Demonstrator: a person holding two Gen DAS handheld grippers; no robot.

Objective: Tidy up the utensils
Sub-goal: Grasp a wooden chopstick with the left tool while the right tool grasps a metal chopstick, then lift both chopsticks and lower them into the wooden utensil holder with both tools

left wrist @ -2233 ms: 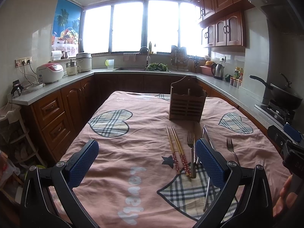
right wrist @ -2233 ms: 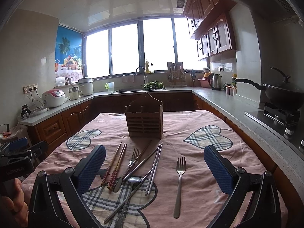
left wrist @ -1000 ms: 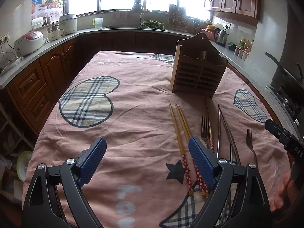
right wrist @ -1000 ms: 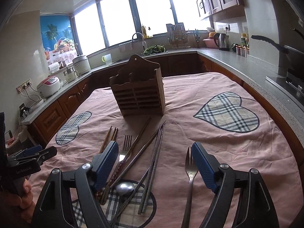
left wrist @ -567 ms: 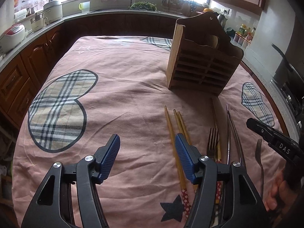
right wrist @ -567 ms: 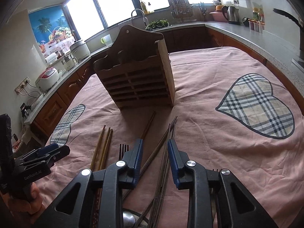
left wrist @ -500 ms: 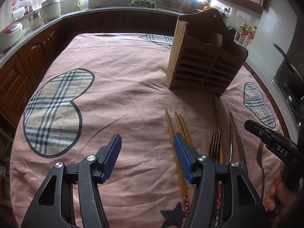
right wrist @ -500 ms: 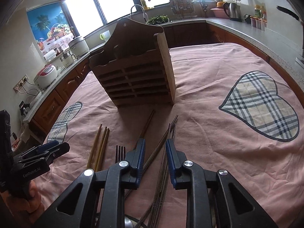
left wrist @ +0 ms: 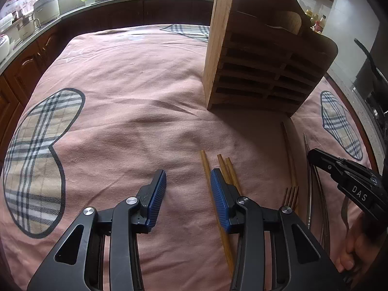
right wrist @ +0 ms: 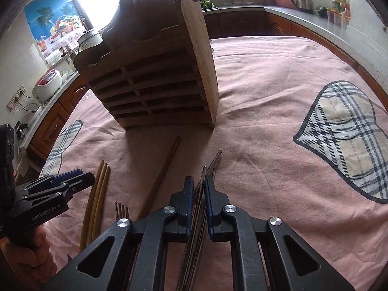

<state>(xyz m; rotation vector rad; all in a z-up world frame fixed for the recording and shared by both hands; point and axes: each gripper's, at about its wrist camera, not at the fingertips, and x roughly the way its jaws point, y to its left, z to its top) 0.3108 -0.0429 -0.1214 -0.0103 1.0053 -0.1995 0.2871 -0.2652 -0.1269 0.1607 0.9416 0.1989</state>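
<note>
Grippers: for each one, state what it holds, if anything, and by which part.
Right gripper: shut on the metal chopsticks, just behind their tips. Left gripper: holds nothing; its jaws have just been closing over bare cloth.

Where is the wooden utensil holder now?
The wooden utensil holder stands upright on the pink cloth, beyond the chopsticks; upper right in the left view, upper left-centre in the right view.

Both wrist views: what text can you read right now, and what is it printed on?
"DAS": white letters on the right tool's black body, left wrist view; anything further is out of view.
"GenRobot.AI": on the left tool's black body, right wrist view.
Bottles on the counter: labels too small to read.
</note>
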